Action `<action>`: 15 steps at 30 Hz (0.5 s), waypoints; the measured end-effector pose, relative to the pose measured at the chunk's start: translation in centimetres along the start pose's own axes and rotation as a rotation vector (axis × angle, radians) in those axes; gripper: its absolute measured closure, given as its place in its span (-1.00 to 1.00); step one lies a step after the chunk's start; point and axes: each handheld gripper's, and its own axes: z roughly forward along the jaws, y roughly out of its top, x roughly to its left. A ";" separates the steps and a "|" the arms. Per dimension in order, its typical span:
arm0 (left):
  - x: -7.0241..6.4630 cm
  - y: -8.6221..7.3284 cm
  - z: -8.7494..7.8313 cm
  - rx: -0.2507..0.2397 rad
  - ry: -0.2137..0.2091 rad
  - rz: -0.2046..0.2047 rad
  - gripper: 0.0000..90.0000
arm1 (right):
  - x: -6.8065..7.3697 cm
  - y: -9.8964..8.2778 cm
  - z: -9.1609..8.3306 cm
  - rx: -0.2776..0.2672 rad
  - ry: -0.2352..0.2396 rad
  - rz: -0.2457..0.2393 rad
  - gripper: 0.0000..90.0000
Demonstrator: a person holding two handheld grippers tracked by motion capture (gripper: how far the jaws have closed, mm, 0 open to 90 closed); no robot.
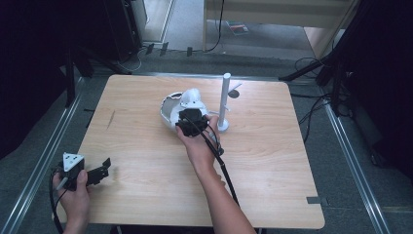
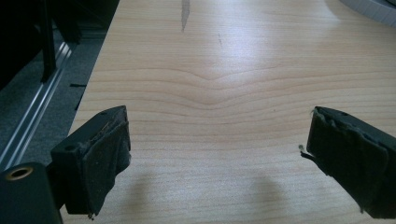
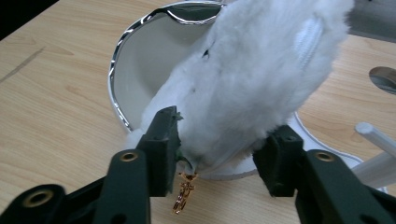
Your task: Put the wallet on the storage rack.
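A white fluffy pouch (image 3: 252, 79) with a zipper leans tilted into a white bowl with a shiny rim (image 3: 116, 51) at the table's middle. A gold zipper pull (image 3: 183, 196) dangles from the pouch's lower end. My right gripper (image 3: 224, 135) has a jaw on each side of that lower end, and both pads press into the fur. In the high view the right gripper (image 1: 189, 117) covers the near side of the pouch (image 1: 191, 100) and the bowl (image 1: 166, 108). My left gripper (image 1: 100, 170) hovers open over the table's front left corner, with bare wood between its jaws (image 2: 219, 135).
A white upright pole on a round base (image 1: 225, 97) stands just right of the bowl, close to the right hand. A small silvery round object (image 1: 234, 92) lies behind the pole. The table's left edge and a metal floor rail (image 2: 32, 121) run beside the left gripper.
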 end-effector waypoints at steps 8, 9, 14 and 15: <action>0.0 0.0 0.0 0.002 0.002 0.002 -0.85 | -0.6 -0.5 -1.1 -0.020 0.016 -0.002 -0.06; 0.0 0.0 0.0 0.002 0.002 0.002 -0.85 | -0.8 -0.6 -1.3 -0.022 0.019 0.001 -0.08; -0.1 0.0 0.0 0.004 0.004 0.006 -0.85 | -1.3 -0.8 -2.4 -0.037 0.024 -0.001 -0.11; -0.1 0.0 0.0 0.004 0.005 0.006 -0.85 | -1.4 -0.9 -2.7 -0.039 0.025 0.002 -0.12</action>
